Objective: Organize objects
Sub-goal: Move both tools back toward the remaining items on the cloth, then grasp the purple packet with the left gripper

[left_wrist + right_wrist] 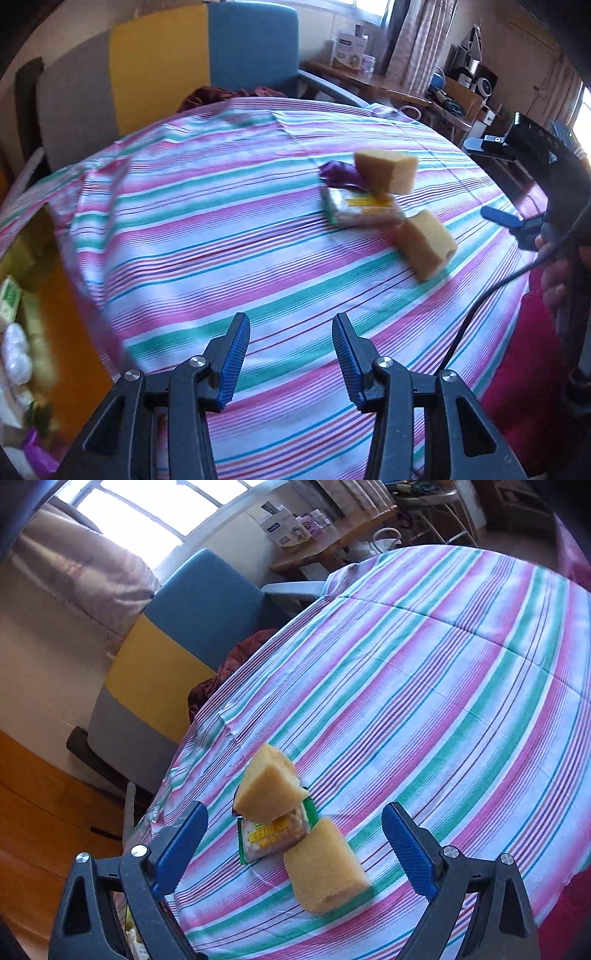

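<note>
Two sponges: lying beyond both jaws, flanking a snack packet (271, 836)
Near sponge (325, 866): sitting ahead between right gripper (295, 849) fingers, untouched
Far sponge (269, 784): resting on the packet
Left gripper (291, 358): gaping partly, holding nothing
Right gripper: gaping wide, gripping nothing

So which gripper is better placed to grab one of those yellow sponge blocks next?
Probably the right gripper: open, with the near sponge block between its fingers. The left gripper is open over bare striped cloth.

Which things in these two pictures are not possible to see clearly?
- Purple wrapper: left wrist view only; in the right wrist view the upper sponge block hides it.
- Snack packet: small print unreadable; both blocks overlap it.
- Orange box: cut by the left edge; contents blurred.
</note>
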`<state>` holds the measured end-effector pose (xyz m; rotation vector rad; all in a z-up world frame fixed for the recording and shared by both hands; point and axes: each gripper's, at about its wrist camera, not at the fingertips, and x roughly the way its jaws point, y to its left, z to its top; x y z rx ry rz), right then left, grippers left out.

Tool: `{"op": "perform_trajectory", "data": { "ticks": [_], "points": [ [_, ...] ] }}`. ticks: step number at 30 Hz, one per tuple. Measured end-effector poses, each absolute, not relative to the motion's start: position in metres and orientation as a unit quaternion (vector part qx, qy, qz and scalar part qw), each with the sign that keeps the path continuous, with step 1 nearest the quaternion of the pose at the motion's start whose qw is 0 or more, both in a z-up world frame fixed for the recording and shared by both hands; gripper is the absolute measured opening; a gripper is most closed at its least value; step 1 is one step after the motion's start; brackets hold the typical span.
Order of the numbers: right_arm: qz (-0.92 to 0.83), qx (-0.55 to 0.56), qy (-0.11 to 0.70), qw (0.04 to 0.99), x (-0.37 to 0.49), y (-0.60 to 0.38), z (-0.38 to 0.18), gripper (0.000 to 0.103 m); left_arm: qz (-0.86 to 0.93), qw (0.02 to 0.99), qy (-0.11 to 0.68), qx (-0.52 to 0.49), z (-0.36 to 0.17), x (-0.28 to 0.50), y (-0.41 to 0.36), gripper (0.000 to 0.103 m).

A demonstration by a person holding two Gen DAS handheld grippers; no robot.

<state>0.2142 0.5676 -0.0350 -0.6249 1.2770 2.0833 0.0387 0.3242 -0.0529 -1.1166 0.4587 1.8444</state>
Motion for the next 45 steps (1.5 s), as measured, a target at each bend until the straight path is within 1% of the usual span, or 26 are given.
{"op": "perform_trajectory", "data": {
  "ticks": [10,11,13,16,20,22,26,30,37,38,40,41,45],
  "points": [
    [0.781,-0.258,0.493,0.284,0.208,0.567,-0.043,0.096,0.734,0.463,0.224,-0.443,-0.058,0.033,0.381,0.047],
    [0.780,-0.260,0.494,0.282,0.207,0.567,-0.043,0.096,0.734,0.463,0.225,-0.443,-0.059,0.031,0.386,0.052],
    [0.779,-0.266,0.497,0.276,0.206,0.567,-0.046,0.096,0.730,0.469,0.227,-0.443,-0.060,0.026,0.396,0.057],
    [0.778,-0.269,0.497,0.274,0.204,0.567,-0.048,0.096,0.728,0.465,0.195,-0.465,-0.058,0.010,0.407,0.057],
    [0.775,-0.268,0.503,0.272,0.204,0.567,-0.049,0.096,0.725,0.485,0.173,-0.457,-0.044,-0.002,0.426,0.058],
    [0.775,-0.266,0.506,0.270,0.204,0.567,-0.050,0.097,0.733,0.478,0.169,-0.453,-0.041,-0.010,0.436,0.058],
    [0.776,-0.271,0.505,0.263,0.200,0.566,-0.050,0.097,0.729,0.483,0.193,-0.444,-0.041,-0.019,0.464,0.057],
    [0.775,-0.272,0.506,0.262,0.199,0.565,-0.051,0.097,0.720,0.496,0.239,-0.423,-0.046,-0.015,0.495,0.057],
    [0.771,-0.278,0.512,0.256,0.196,0.566,-0.056,0.097,0.685,0.501,0.264,-0.458,-0.078,-0.022,0.534,0.057],
    [0.771,-0.279,0.513,0.255,0.196,0.566,-0.057,0.097,0.682,0.500,0.264,-0.463,-0.083,-0.023,0.537,0.053],
    [0.770,-0.281,0.513,0.255,0.195,0.567,-0.058,0.097,0.674,0.501,0.257,-0.478,-0.091,-0.026,0.540,0.042],
    [0.770,-0.282,0.513,0.255,0.194,0.567,-0.059,0.097,0.674,0.500,0.244,-0.486,-0.094,-0.030,0.538,0.040],
    [0.770,-0.284,0.511,0.256,0.193,0.569,-0.060,0.097,0.689,0.500,0.207,-0.483,-0.089,-0.036,0.515,0.039]
  ]
}}
